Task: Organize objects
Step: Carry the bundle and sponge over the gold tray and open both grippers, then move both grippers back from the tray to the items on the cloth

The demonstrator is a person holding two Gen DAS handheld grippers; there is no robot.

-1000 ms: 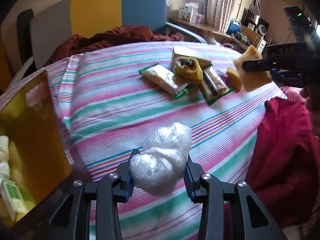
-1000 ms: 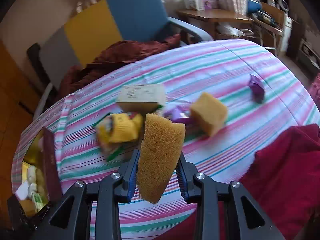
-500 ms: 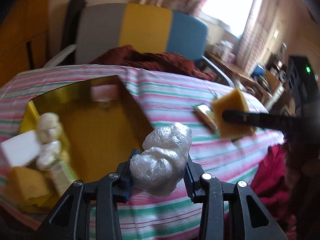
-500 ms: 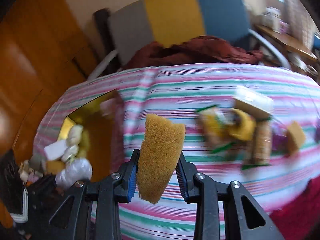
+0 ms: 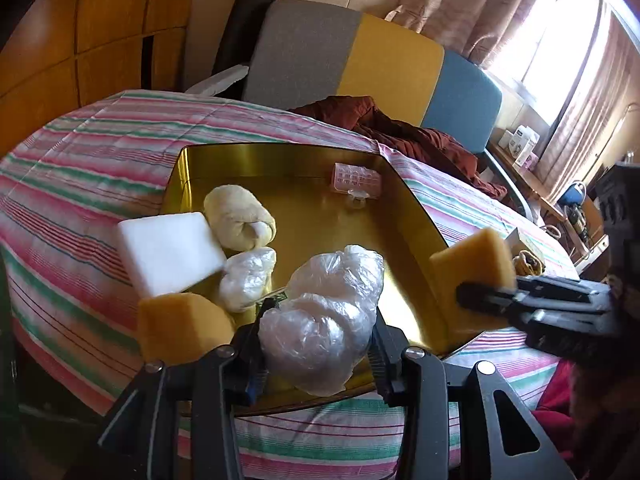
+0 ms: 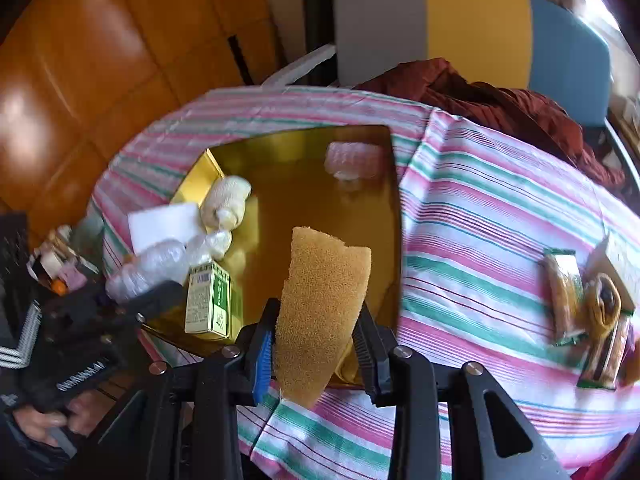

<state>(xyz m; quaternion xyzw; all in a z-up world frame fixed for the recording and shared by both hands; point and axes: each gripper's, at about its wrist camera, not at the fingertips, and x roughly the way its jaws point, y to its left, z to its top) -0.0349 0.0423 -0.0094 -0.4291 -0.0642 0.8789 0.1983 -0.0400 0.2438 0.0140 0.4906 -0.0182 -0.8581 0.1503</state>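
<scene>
Left wrist view: the left claw (image 5: 316, 354) pinches a crumpled clear plastic bag (image 5: 326, 322) over the near edge of a gold tray (image 5: 416, 216), its jaws having just eased apart slightly with the bag still between them. The tray sits on a counter with a striped cloth (image 5: 100, 152) and holds a white block (image 5: 170, 252), a rolled cream cloth (image 5: 240, 222), a smaller bag (image 5: 248, 280) and a yellow sponge (image 5: 182, 326).

Right wrist view: the right claw (image 6: 316, 340) pinches an upright brown sponge (image 6: 320, 308) above the tray's near side. A green carton (image 6: 210, 300) stands in the tray. Snack packets (image 6: 564, 296) lie well apart on the right.
</scene>
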